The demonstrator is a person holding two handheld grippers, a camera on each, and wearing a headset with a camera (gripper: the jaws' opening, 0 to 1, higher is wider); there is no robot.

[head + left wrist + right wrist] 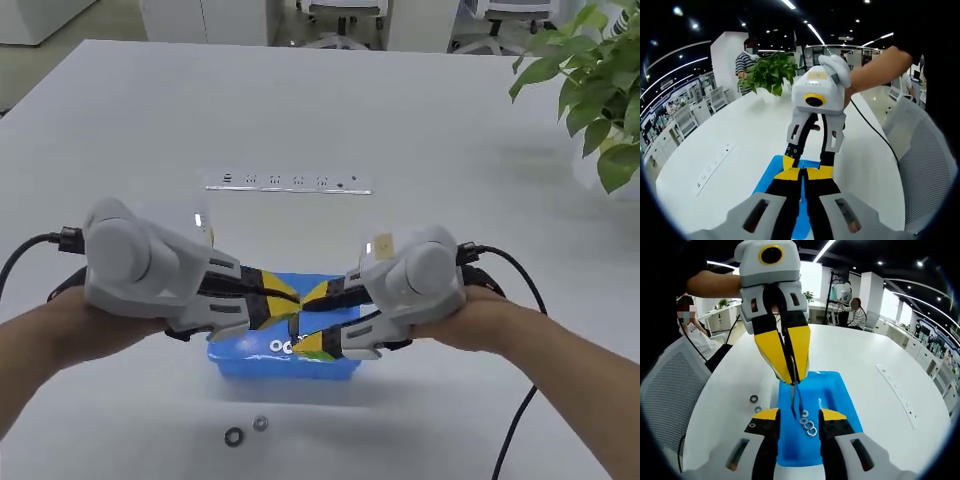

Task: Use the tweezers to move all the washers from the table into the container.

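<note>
The left gripper's jaws pinch the single tweezers, whose tips reach down inside the blue container. The right gripper's jaws stand spread on either side of them. At least three washers cluster inside. Two loose washers lie on the counter just outside the container's near wall, with open surface around them.

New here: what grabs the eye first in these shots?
The grey, yellow-jawed left gripper, shut on thin metal tweezers, faces the open right gripper over a shallow blue plastic tray on the white table. The tweezers point down at a cluster of small metal washers in the tray. Two more washers lie on the table beside it.
</note>
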